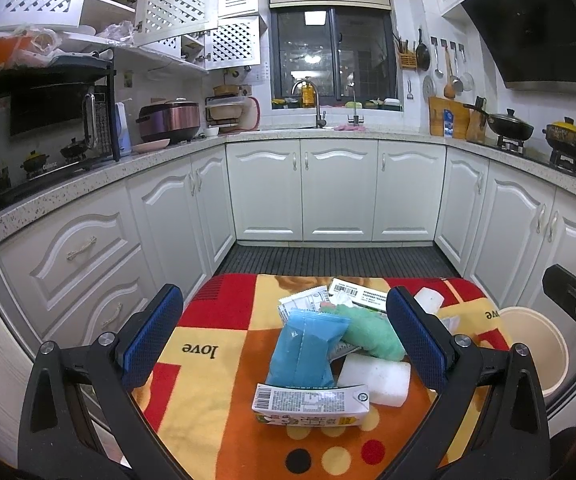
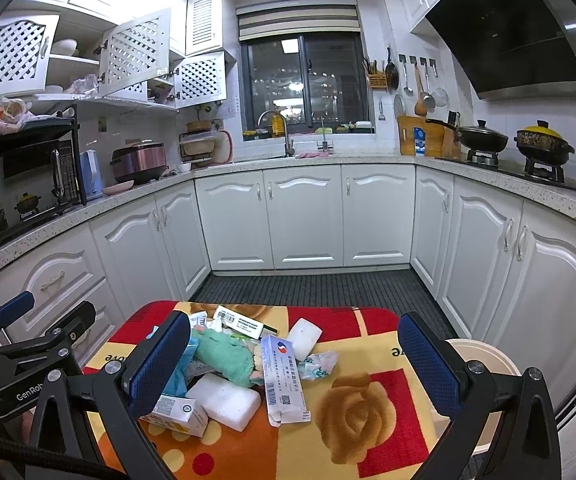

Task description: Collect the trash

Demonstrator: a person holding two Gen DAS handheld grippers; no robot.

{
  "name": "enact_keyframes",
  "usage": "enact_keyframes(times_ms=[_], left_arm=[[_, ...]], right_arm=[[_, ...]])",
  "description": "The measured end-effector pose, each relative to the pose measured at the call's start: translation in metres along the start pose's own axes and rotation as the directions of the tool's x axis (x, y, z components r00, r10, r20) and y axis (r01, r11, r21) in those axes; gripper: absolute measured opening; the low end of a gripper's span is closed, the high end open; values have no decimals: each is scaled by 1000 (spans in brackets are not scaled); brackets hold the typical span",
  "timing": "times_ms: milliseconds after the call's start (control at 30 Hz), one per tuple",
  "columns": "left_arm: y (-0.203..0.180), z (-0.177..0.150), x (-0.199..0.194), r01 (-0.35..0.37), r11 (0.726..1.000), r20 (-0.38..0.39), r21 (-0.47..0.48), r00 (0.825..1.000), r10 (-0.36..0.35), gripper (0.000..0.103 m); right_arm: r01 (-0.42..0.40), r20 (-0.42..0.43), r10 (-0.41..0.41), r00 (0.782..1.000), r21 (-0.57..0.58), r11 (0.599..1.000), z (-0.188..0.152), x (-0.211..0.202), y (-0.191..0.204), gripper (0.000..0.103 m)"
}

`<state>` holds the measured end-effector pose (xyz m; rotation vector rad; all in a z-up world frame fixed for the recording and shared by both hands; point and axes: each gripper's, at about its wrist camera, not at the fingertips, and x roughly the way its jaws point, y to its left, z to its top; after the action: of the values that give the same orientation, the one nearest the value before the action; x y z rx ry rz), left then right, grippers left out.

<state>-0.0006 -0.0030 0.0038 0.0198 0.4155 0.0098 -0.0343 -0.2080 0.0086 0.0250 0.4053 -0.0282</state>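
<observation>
Grippers: left gripper (image 1: 284,336) and right gripper (image 2: 294,364) both hang spread wide over the table with nothing between the pads, so neither has grabbed anything.
Nearest trash: small printed carton (image 1: 310,404) sits closest to the left gripper, about 6 o'clock in its view, long axis running 9 to 3.
Right behind it: blue packet (image 1: 306,350) at dead centre of the left view, long axis roughly 12 to 6, with a white foam block (image 1: 374,378) touching it around 4 o'clock.
Further back: green cloth (image 1: 370,336) and a barcode box (image 1: 358,294) toward 12 o'clock, all one heap.
Key relation: I'd say the left gripper is better lined up on the pile; from the right gripper the heap lies at 9 to 10 o'clock, only the long white tube box (image 2: 284,380) sits between its fingers.
Container: white bin (image 1: 536,354) beside the table edge at 3 o'clock, looks empty as far as I can see.
Surface: patterned blanket (image 1: 216,396) under everything.
</observation>
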Motion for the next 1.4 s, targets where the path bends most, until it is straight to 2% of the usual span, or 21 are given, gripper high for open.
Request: enact_keyframes(times_ms=[200,633,833,900,1333,1400], left_arm=[[2,1,1,10,1000,-12,-27,1000,-10,101],[-2,1,4,0,1000,-36,12,999,0,101],[-3,1,5,1,1000,-71,21,997,0,101],[-2,2,5,5,1000,-53,10,999,-4,101],[-3,1,5,9,1000,-56,0,998,-9,101],[-1,0,6,13,1000,-36,-14,999,-13,101]], right_arm=[[9,1,-9,1000,-1,1000,-2,1,1,103],[21,-13,-21,1000,0,1000,-4,4,1,103],[24,-22,-24,999,4,1000,-5,6,0,103],[27,-28,-27,999,4,1000,-5,7,-1,103],[32,-41,-32,999,10,999,-5,10,-3,103],[33,-43,-32,999,11,999,-5,10,-5,103]])
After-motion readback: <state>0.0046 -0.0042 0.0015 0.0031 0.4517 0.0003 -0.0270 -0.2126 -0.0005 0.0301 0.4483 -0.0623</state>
